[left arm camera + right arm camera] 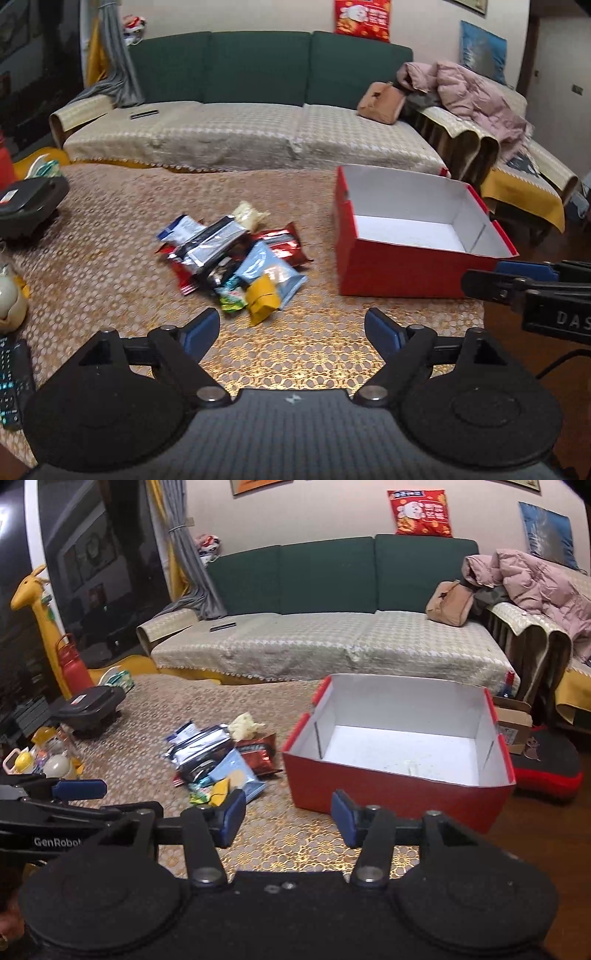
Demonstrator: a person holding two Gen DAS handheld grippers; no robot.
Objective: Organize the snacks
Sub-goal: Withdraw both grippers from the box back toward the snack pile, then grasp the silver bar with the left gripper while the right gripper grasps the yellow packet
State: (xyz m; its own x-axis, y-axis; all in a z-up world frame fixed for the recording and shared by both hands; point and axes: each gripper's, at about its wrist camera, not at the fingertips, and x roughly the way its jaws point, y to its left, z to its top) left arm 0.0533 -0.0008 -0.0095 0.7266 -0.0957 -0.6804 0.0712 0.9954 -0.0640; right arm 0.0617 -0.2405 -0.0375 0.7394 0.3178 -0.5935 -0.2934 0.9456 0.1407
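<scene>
From the left wrist view, the sorting had not really begun: the snacks (236, 258) lay heaped on the tabletop (295, 354) just ahead of the left hand-held gripper (291, 332) and a little to its left, and the box (417, 236) stood empty ahead to its right. That hand-held gripper hung wide open, nothing between its pads, touching nothing. I judged the next move to be a reach forward onto one packet, the yellow one (262, 299) being nearest.

From the right wrist view, the right hand-held gripper (288, 819) was about half open and empty too, clear of the tabletop (295, 849). The box (399, 757) sat just ahead of it to the right, the snacks (221, 757) ahead to its left, and the left hand-held gripper (79, 789) poked in at its left side.
</scene>
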